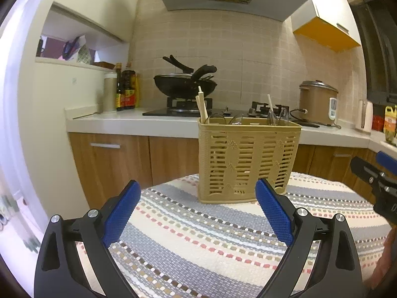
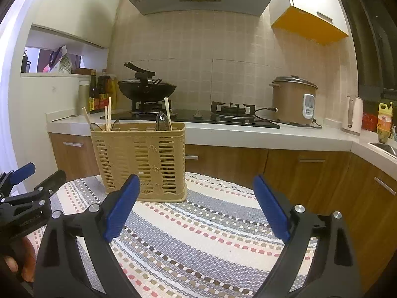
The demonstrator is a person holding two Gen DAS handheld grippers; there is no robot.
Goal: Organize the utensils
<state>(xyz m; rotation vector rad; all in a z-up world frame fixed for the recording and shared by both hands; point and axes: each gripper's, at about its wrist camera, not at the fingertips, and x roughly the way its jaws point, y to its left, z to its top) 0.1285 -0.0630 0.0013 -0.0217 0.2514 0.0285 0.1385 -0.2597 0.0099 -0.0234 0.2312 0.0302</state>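
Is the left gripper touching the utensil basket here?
Apart. In the right wrist view the left gripper sits left of the utensil basket with a bare strip of the striped cloth between them; its jaws are open and empty.

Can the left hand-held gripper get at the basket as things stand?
Probably yes: the left hand-held gripper is open and empty, and only bare cloth lies between it and the basket.
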